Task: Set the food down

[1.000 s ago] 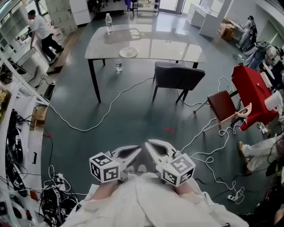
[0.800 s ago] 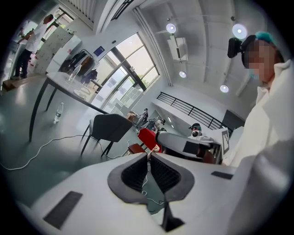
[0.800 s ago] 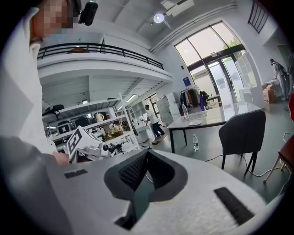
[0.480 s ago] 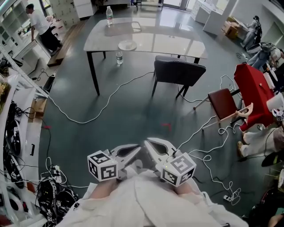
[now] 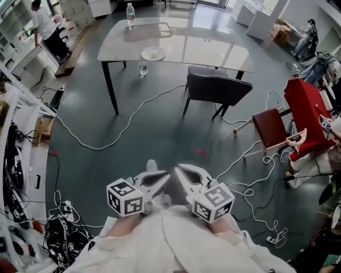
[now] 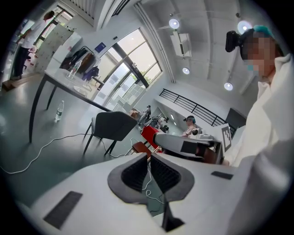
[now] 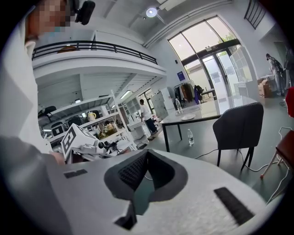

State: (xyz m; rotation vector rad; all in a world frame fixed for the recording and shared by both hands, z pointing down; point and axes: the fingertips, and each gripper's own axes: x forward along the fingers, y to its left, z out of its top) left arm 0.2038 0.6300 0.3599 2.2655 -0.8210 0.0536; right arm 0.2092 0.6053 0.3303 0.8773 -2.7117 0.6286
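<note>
My left gripper (image 5: 166, 177) and right gripper (image 5: 179, 171) are held close to my body over the grey floor, tips nearly meeting. Both are shut with nothing between the jaws. In the left gripper view the left gripper (image 6: 149, 156) has its ribbed pads closed together, and the right gripper view shows the right gripper (image 7: 146, 154) the same way. I see no food in either gripper. Far ahead a grey table (image 5: 213, 50) carries a white plate (image 5: 153, 53) and a water bottle (image 5: 130, 14).
A dark chair (image 5: 216, 90) stands at the table, and a second bottle (image 5: 143, 67) sits on the floor under it. A brown chair (image 5: 272, 128) and a red cover (image 5: 306, 114) are at right. Cables (image 5: 101, 146) cross the floor. A person (image 5: 45, 26) stands far left by shelves.
The view has shifted slightly toward the table, and a shoe tip now shows ahead of the left gripper. Both grippers keep their place and stay shut.
</note>
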